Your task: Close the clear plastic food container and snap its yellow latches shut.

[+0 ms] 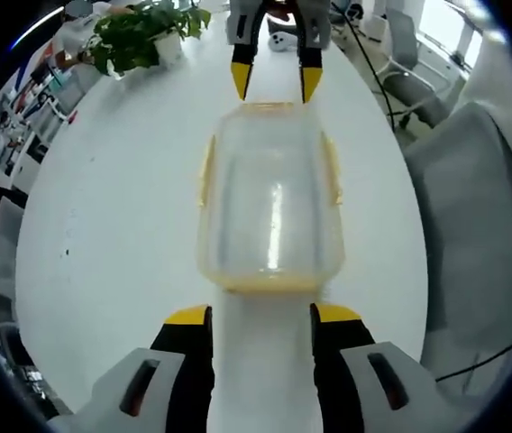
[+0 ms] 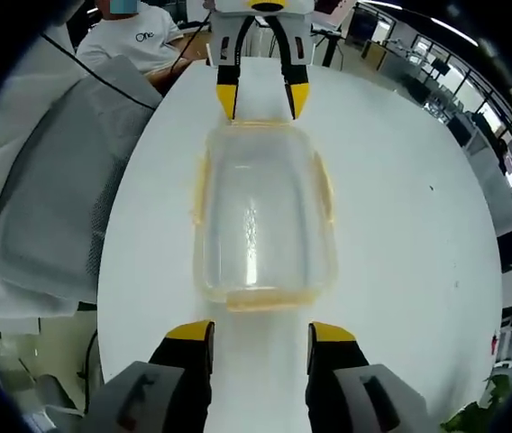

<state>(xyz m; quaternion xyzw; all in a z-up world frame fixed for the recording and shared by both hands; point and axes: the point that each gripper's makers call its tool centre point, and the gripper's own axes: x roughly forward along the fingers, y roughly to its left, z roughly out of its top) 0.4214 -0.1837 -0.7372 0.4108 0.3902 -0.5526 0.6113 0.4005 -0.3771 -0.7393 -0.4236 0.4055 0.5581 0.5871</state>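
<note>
Now my left claw gapes just short of the container, which sits lidded on the white table at 12 o'clock. Opposite, my right claw is spread too, facing its yellow latches from the far end.

clear container with yellow latches, white table, yellow-tipped black hand-held gripper, green plant

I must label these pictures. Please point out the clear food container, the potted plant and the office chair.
clear food container (image 1: 272,203): left gripper view, middle of its lid.
potted plant (image 1: 139,36): left gripper view, its leaves.
office chair (image 2: 53,194): right gripper view, its grey backrest.
</note>
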